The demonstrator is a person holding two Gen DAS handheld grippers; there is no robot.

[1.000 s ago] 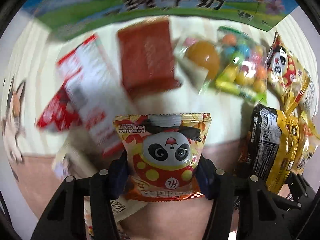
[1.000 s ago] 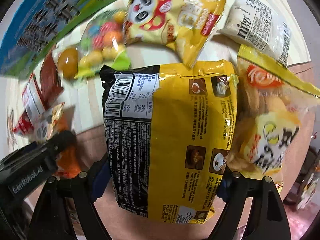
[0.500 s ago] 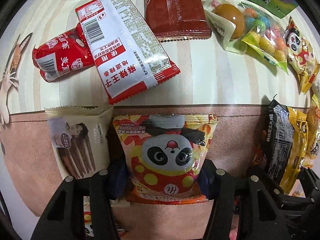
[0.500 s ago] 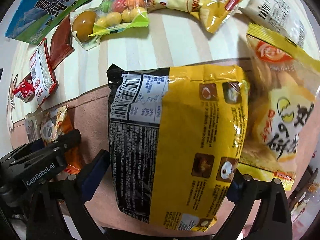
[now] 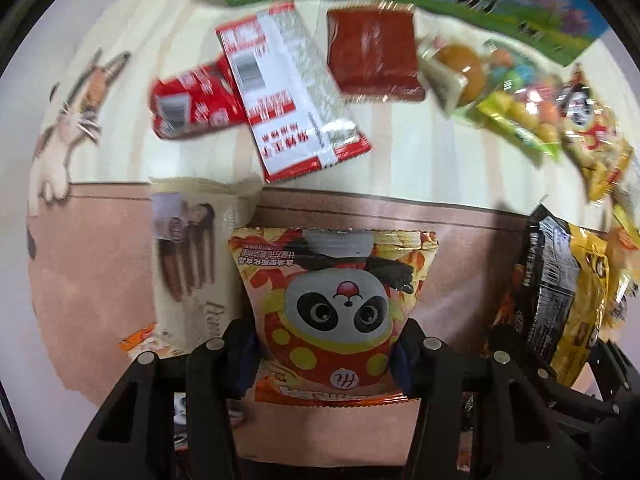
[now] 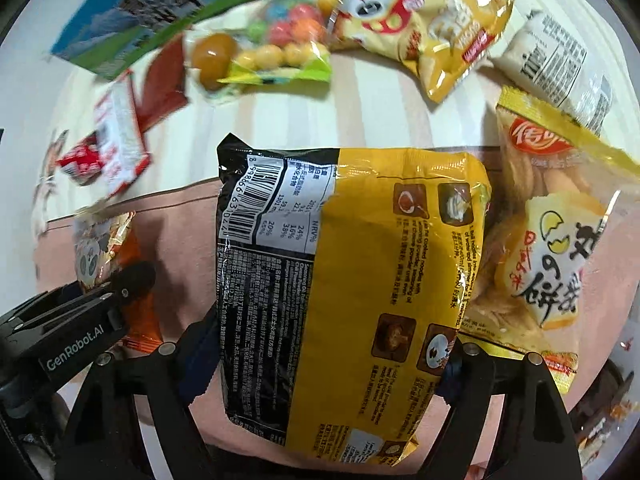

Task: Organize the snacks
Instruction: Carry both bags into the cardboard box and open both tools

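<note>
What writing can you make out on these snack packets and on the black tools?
"GenRobot.AI": left tool, seen from the right camera.
"NRV%", "24%", "16%", "38%": nutrition table on the black and yellow noodle pack.
"8 99866 63 024", roughly: barcode on the same pack.
Large Chinese characters on the milk carton: too blurred to read.
Print on the panda bag, the red and white packet and the white packet: too blurred.

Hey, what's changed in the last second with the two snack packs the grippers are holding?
The left gripper has carried the panda snack bag sideways over the pink mat, its jaws closing tighter. The right gripper's jaws have just narrowed on the yellow-black noodle pack. Both packs stay gripped.
</note>
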